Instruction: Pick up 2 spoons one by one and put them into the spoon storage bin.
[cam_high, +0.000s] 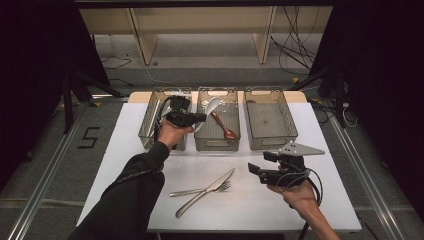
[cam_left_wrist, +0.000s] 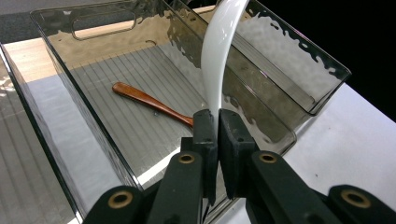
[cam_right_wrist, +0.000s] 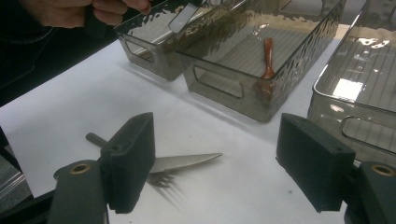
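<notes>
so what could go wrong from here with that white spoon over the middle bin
The left gripper pinches only the white spoon's handle tip, so it could swing or slip. Released from this height, it might strike the brown spoon or the middle bin's rim and bounce out.

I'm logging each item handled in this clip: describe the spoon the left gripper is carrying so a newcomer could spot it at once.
Find the three clear bins in a row at the table's far edge. Above the middle bin, the left gripper is shut on a white spoon. It is the pale, curved one held in the air; the wooden spoon lies flat in the bin.
</notes>
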